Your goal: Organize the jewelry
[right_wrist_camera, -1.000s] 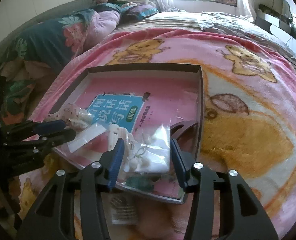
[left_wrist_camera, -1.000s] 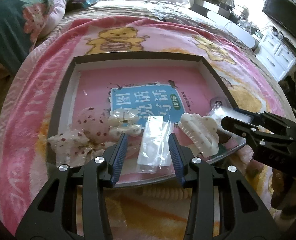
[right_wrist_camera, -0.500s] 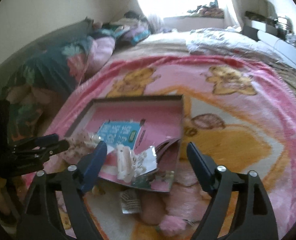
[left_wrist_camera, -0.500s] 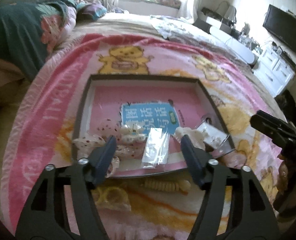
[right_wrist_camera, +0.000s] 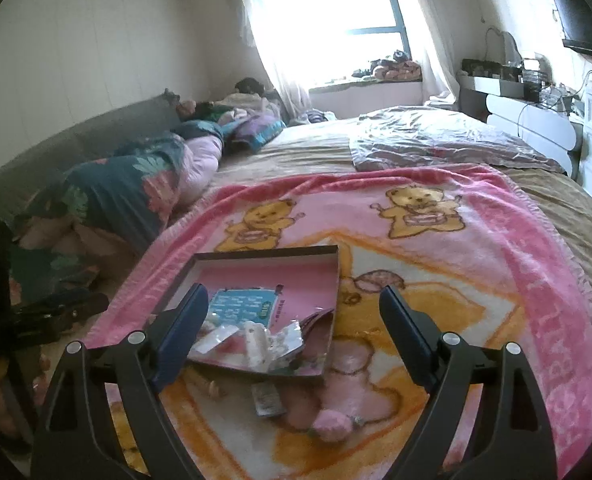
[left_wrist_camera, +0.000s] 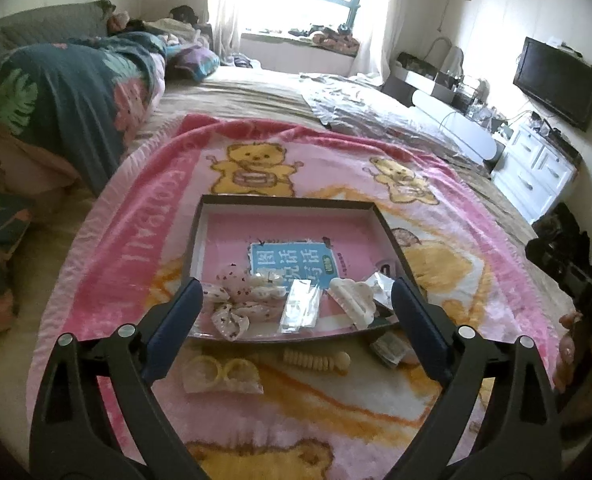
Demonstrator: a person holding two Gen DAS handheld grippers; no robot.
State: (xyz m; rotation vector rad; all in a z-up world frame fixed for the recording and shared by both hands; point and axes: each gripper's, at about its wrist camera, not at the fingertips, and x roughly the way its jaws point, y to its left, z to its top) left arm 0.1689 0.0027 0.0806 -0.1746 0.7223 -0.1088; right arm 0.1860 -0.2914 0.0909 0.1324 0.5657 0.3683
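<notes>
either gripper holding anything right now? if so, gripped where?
Nothing held. The left gripper is opening with nothing between its pads, and the right gripper is open and empty. The clear packet lies in the tray.

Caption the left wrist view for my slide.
Left gripper opening, empty, above dark-rimmed shallow box of hair accessories on pink bear blanket.

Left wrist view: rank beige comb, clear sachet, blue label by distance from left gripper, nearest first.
From the left gripper:
1. Beige comb, on the blanket before the tray.
2. Clear sachet, near end of the tray.
3. Blue label, mid-tray.
</notes>
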